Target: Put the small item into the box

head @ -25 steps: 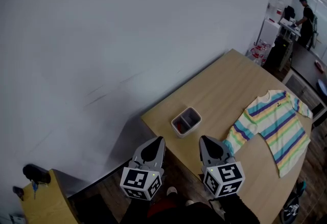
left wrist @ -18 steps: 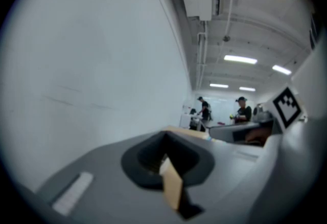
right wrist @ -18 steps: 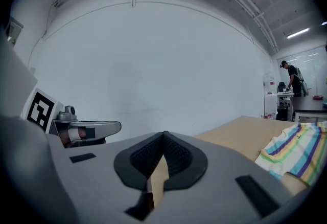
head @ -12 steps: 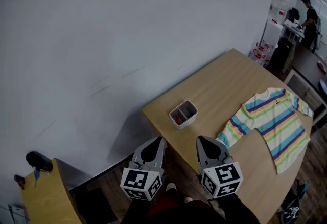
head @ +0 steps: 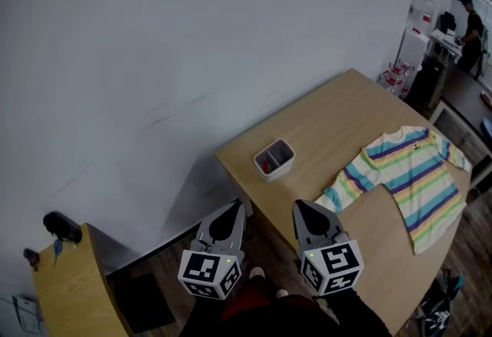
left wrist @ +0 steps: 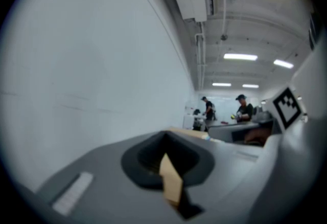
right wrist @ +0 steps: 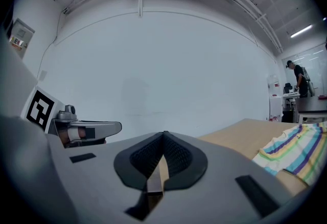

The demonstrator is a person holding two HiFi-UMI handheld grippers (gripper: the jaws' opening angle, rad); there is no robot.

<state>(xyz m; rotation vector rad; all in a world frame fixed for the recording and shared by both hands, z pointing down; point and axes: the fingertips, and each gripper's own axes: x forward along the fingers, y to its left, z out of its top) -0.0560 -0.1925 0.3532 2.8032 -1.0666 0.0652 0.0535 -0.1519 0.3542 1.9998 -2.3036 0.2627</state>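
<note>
A small white box [head: 274,158] stands near the corner of the wooden table [head: 338,135]; it has two compartments and something red [head: 266,167] lies inside. My left gripper [head: 234,209] and right gripper [head: 300,207] are held side by side short of the table's near edge, over the floor, well apart from the box. Both are shut with nothing between their jaws. In the left gripper view the left gripper [left wrist: 164,138] points along the white wall. In the right gripper view the right gripper [right wrist: 163,138] points at the wall, the table to its right. The box shows in neither gripper view.
A striped T-shirt [head: 407,181] lies flat on the table's right part, also seen as the shirt [right wrist: 296,149]. A second wooden table [head: 73,289] with a dark object [head: 61,226] stands at the lower left. A person [head: 467,20] works far back right.
The table and box have slid up and away in the head view, so I stand a little farther back. Both grippers stay shut and side by side.
</note>
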